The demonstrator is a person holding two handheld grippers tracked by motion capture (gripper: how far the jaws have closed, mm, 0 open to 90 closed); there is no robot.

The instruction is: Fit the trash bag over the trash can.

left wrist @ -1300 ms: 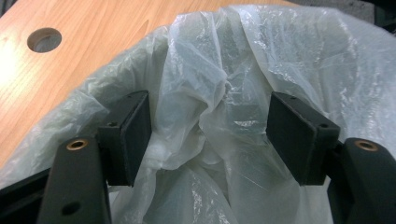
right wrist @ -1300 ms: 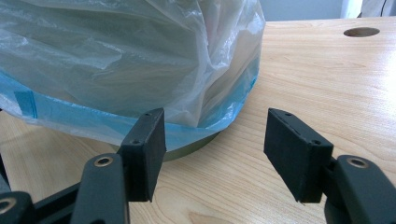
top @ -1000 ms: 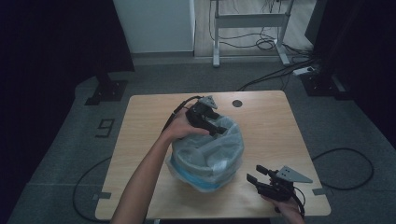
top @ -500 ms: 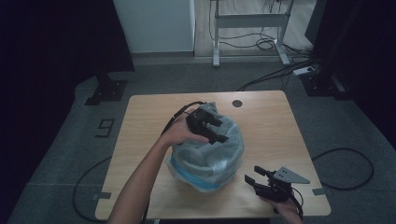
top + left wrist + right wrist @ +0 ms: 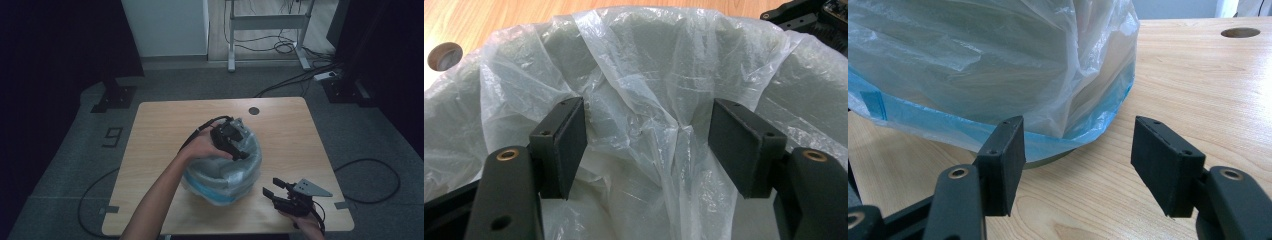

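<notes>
Both grippers open around a bin lined with a clear plastic bag, mid-table.

Left gripper (image 5: 239, 150) sits over the top of the bin (image 5: 223, 192), jaws apart, bunched plastic bag (image 5: 649, 100) between the pads but not pinched. Right gripper (image 5: 274, 191) is low on the table (image 5: 160, 130), just beside the bin's near right base, jaws apart, holding nothing. Bag's blue hem (image 5: 933, 127) hangs low around the bin.

Light wooden table (image 5: 165, 125), round cable hole (image 5: 254, 110) near far edge, plastic-lined bin (image 5: 223, 172) standing mid-table
</notes>
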